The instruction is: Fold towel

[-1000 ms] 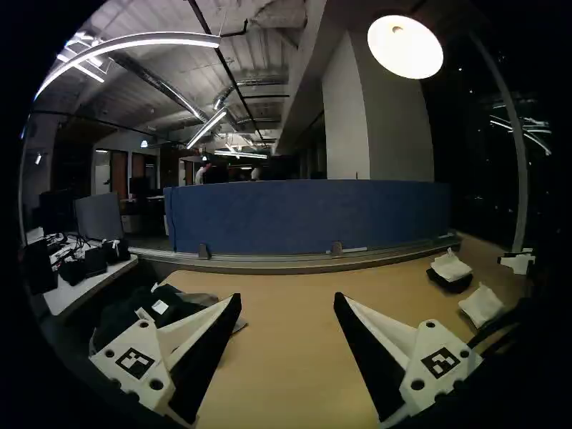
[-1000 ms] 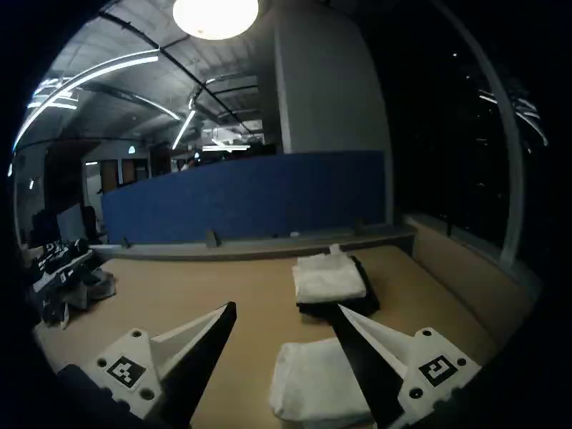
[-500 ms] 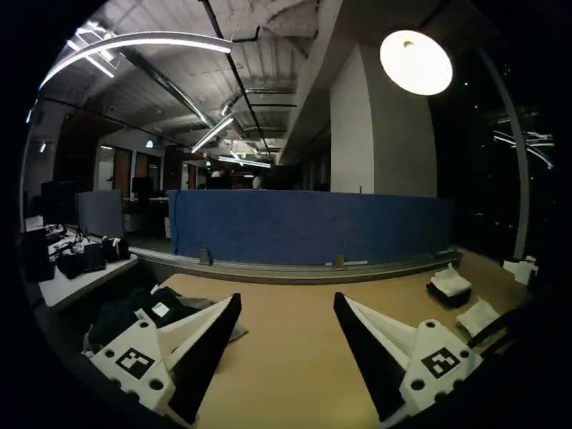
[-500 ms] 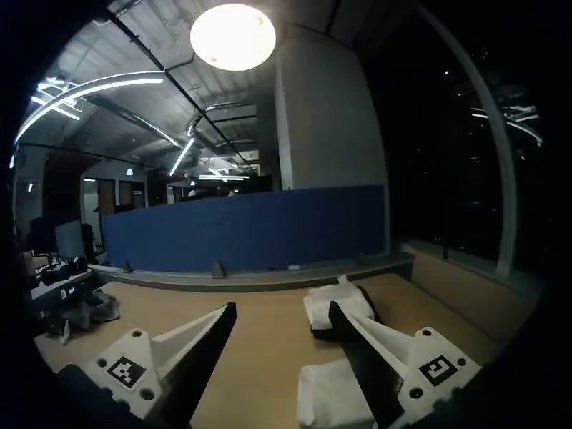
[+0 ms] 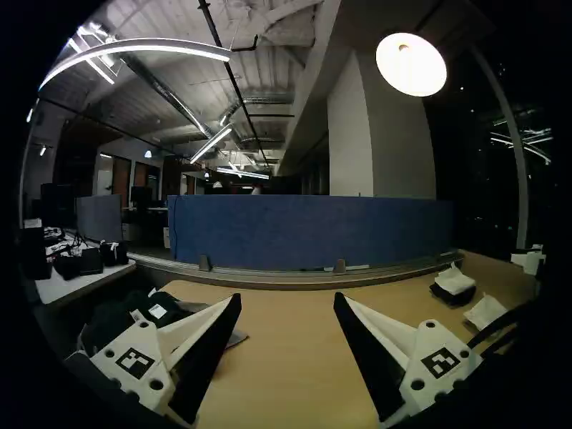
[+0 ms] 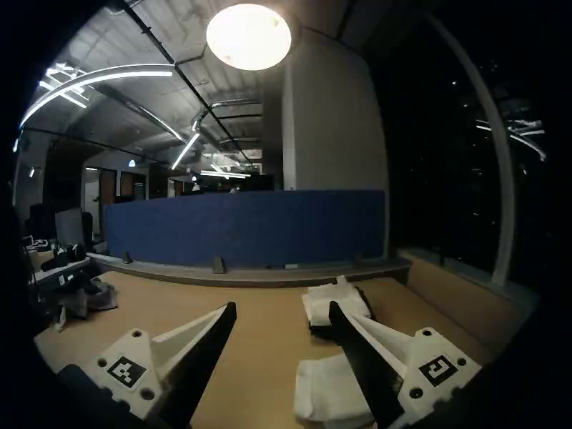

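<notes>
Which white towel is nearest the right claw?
The lone white towel beside the right claw; the other white towel lies farther back on a dark stack.

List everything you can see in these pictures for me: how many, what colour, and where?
table: one, light wood, beneath both grippers
folded towel: one, white, far part of the table, lying on a dark towel
dark towel: one, black, under the folded towel
loose towel: one, white, nearer, by the right gripper's right-hand jaw
dark cloths: one pile, black, left end of the table
partition: one, blue, along the table's back edge
lamp: one, round, white, lit, overhead
side desk: one, pale, far left, with dark gear on it
left gripper: one, white with black jaws, open, holding nothing
right gripper: one, white with black jaws, open, holding nothing
</notes>
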Available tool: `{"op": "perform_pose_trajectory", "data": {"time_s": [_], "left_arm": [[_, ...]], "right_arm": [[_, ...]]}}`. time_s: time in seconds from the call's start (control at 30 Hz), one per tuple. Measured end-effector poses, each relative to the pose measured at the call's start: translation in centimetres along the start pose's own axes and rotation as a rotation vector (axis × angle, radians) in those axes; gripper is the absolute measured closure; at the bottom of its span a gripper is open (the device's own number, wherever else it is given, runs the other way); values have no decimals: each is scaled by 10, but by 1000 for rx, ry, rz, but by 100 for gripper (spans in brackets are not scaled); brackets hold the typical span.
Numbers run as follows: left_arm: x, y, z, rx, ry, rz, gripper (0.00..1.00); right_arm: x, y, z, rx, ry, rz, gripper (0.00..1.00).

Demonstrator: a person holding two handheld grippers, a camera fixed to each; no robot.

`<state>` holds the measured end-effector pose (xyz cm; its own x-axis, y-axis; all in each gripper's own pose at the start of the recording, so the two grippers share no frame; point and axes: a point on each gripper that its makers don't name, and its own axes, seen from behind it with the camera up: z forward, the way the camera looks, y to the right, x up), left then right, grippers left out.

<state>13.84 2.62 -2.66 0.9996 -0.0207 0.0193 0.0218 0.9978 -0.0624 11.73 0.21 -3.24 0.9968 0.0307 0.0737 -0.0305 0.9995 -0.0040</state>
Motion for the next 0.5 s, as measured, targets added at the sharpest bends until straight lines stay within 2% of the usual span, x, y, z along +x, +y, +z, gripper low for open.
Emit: {"op": "perform_pose_trajectory", "data": {"time_s": [0.2,0.5], "left_arm": [[-28,2,5,-4,10,-1,4],[-68,-14,6,28,27,-6,4]], "right_arm": [[-17,6,-7,-15,-14,9,0],[-25,6,-5,-12,-17,11,0]]}}
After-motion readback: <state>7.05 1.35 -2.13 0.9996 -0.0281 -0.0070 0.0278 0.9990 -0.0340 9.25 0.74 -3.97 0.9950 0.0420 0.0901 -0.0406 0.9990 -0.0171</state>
